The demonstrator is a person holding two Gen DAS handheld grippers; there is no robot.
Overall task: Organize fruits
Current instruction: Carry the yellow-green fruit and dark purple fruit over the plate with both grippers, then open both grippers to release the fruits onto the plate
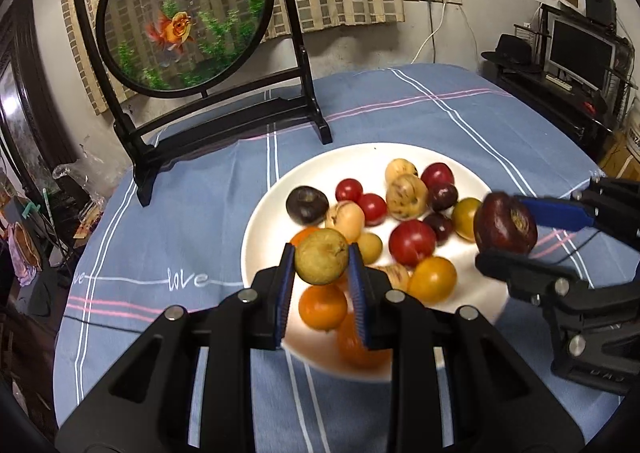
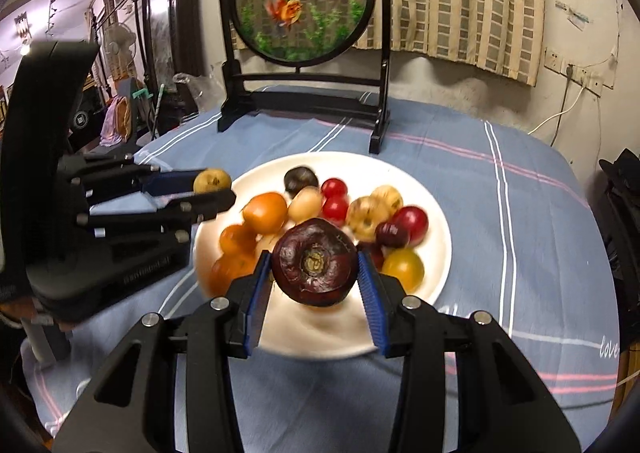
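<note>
The left gripper point(image 1: 321, 265) clamps a small round olive-green fruit point(image 1: 321, 256) between blue pads. The right gripper point(image 2: 316, 267) clamps a wrinkled dark purple fruit point(image 2: 315, 261). Both fruits hang above the round white plate point(image 1: 264, 209) of mixed fruits on the blue striped tablecloth point(image 1: 200, 189).

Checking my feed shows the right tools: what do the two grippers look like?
Both match: the left gripper and right gripper are matte black plastic linkages with silver round pivot pins, angular cut-out arms, and ridged blue pads lining the jaws. The left one's body carries faint embossed lettering. No cables or sleeves show.
</note>
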